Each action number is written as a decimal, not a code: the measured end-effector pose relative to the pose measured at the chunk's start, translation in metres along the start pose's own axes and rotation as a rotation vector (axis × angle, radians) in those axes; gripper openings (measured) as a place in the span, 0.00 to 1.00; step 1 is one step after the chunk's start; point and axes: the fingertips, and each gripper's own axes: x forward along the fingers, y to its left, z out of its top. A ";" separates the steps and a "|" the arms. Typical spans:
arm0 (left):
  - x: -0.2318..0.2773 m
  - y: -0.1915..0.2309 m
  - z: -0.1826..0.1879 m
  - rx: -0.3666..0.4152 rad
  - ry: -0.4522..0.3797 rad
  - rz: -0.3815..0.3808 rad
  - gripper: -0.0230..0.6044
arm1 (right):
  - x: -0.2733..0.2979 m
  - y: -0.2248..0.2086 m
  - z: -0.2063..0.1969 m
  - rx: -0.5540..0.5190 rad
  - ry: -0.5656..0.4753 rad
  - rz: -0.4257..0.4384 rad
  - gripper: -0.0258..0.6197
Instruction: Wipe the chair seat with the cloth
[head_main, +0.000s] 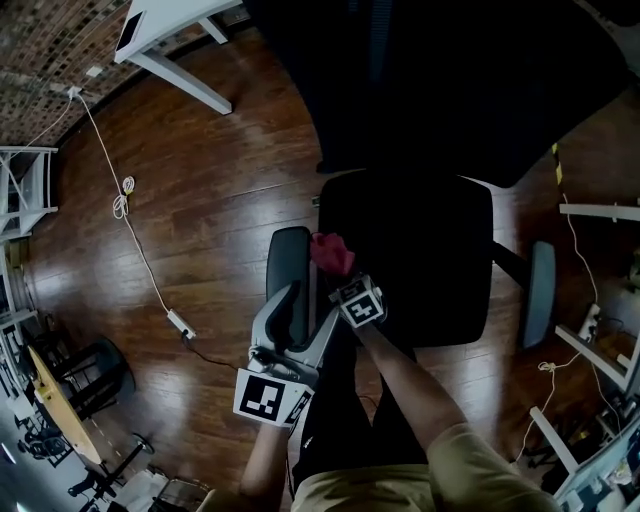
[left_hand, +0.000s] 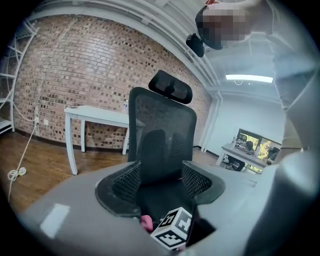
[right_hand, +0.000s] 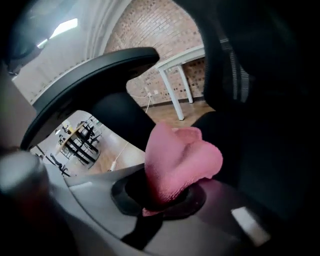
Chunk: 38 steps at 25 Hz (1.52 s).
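Lower end of cloth (right_hand: 181, 162), unseen inside right gripper (right_hand: 159, 201)

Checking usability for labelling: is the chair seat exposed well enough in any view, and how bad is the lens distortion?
Head view: chair seat nearly black, detail lost; pink cloth stands out. Left gripper view: well lit, fisheye bows the brick wall. Right gripper view: cloth clear, chair crushed to black.

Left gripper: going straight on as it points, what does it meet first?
Probably the right gripper: its cube sits low between the open jaws. Beyond lies the seat. Depth is unclear.
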 end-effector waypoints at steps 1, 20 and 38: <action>-0.001 0.000 0.002 0.000 -0.003 -0.004 0.42 | -0.009 -0.018 -0.014 0.004 0.038 -0.048 0.07; 0.006 0.000 -0.007 0.019 0.065 -0.024 0.41 | -0.104 -0.077 -0.076 0.340 0.036 -0.142 0.07; 0.011 -0.016 -0.020 0.035 0.108 -0.071 0.41 | -0.261 -0.242 -0.159 0.413 0.143 -0.709 0.07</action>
